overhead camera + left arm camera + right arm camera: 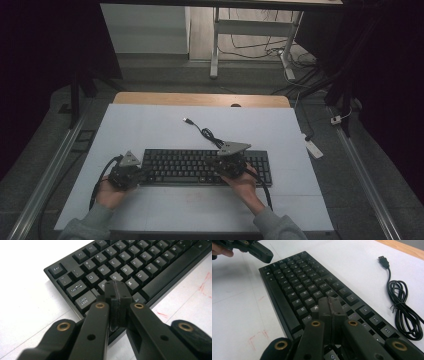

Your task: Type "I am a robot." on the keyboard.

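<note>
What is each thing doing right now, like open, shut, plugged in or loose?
left hand-held gripper: shut, empty, over the keyboard's left end.
right hand-held gripper: shut, empty, over the right half.
keyboard: flat on the table.
USB cable: coiled, plug lying loose.

High view dim, corners black; gripper views brighter, white worktop (30,302) glaring, near tongs slightly blurred.

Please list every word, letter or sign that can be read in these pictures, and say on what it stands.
All on keys of the black keyboard, left gripper view:
"Esc", top-left key
"Tab"
"Caps Lock"
"Q", "W", "E", "S", "X", "C"
"Alt"
Function and number keys: too blurred.
Right gripper view: legends too small to read.
</note>
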Demonstrator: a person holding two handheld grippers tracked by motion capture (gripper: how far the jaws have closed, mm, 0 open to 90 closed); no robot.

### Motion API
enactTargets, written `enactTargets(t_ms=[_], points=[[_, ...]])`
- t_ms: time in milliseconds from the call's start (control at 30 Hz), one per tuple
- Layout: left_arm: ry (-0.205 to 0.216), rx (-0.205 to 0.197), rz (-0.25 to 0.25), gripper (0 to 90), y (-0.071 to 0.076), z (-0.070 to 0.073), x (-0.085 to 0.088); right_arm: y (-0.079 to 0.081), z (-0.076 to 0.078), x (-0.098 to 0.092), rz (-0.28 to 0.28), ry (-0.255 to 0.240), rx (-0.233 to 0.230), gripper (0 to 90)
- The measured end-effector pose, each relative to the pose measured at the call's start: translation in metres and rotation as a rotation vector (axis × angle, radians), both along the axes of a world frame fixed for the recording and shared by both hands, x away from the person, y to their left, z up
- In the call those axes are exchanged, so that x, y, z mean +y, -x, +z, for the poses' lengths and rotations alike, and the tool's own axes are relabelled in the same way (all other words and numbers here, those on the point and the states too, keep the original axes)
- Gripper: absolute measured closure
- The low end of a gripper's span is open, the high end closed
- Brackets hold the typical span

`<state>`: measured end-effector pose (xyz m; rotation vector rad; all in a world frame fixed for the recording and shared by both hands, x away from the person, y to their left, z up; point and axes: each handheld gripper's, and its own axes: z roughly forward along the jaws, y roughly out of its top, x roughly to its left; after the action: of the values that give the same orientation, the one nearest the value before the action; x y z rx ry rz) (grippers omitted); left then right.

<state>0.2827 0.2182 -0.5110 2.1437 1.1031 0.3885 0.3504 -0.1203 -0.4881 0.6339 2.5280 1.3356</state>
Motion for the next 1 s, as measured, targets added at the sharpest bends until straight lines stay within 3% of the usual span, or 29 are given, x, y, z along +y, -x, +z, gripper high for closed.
enactTargets(t_ms=[1000], points=[[-0.036,0.017,0.012,88.5,-0.006,-0.012,0.001,-0.02,-0.02,0.039,-0.001,0.079,0.02,89.9]])
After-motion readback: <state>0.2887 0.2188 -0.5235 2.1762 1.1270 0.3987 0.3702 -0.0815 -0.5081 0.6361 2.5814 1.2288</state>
